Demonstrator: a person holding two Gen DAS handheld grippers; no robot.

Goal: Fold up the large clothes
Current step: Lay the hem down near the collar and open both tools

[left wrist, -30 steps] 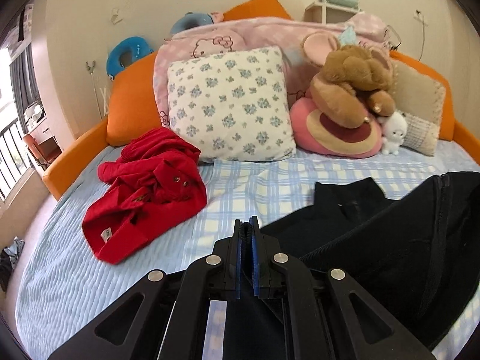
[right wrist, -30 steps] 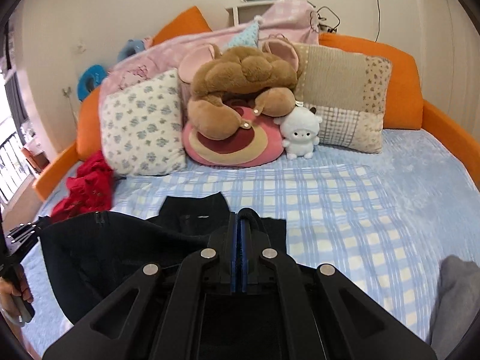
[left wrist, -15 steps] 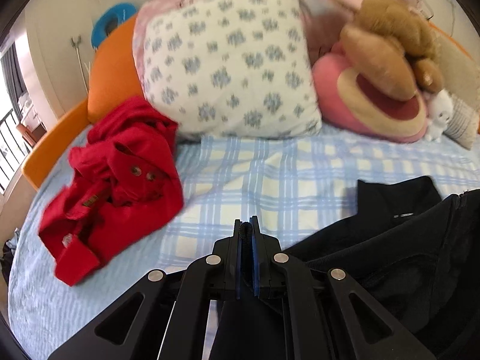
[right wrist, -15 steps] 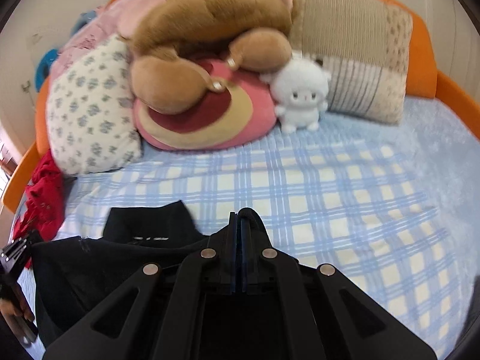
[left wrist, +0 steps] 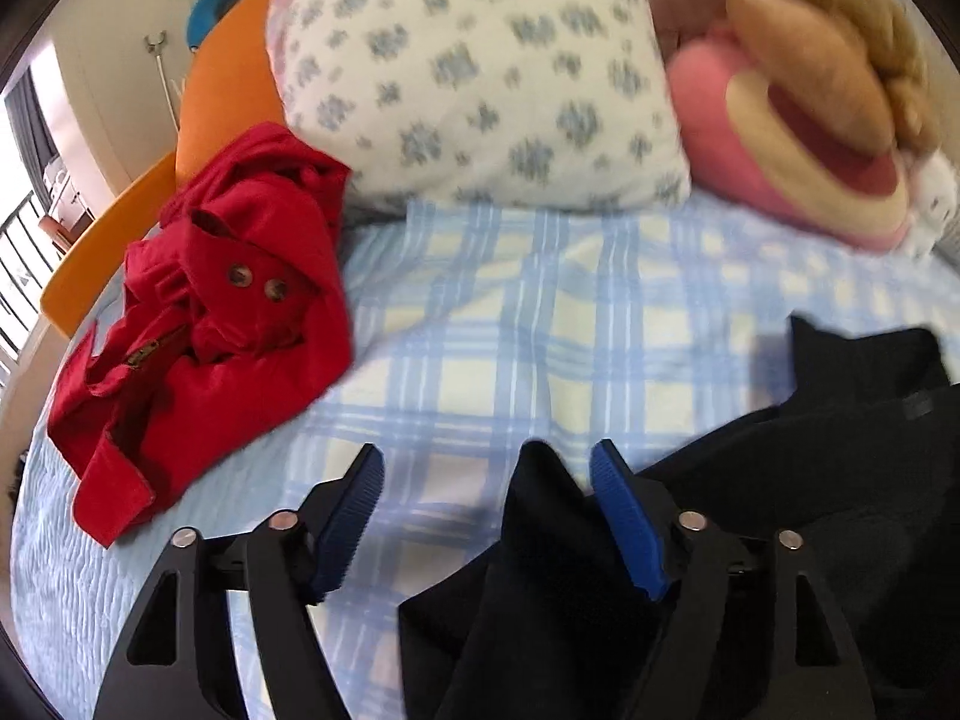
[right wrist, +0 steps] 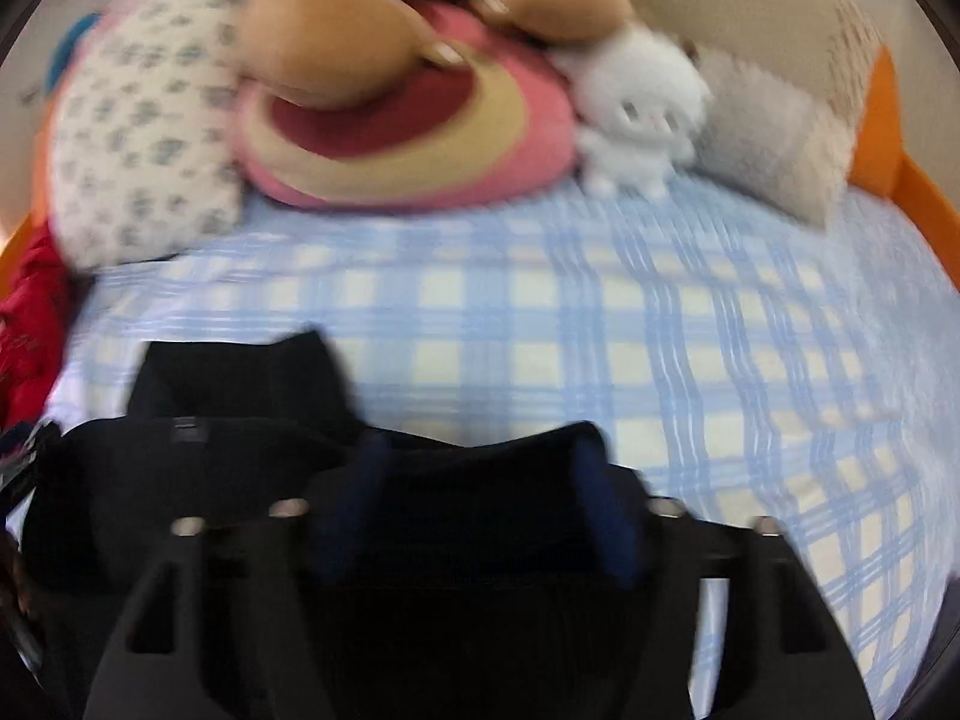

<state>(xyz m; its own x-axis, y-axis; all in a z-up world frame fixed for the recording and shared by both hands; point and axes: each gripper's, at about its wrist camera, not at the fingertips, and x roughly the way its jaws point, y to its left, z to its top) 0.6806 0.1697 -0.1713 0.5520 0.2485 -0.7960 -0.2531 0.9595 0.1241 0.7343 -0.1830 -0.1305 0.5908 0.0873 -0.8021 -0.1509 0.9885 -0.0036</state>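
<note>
Black garment (left wrist: 780,510) lies on the bed (left wrist: 480,360), a peak of cloth loose between the left gripper's (left wrist: 486,474) parted fingers, another between the right gripper's (right wrist: 480,468) parted fingers.

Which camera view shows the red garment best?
The left wrist view: the red garment lies crumpled on the bed's left side, with two buttons and a zipper visible. The right wrist view shows only a blurred red strip at its left edge.

L tongs (left wrist: 487,480) & R tongs (right wrist: 480,468) both spread wide, held low, level.
</note>
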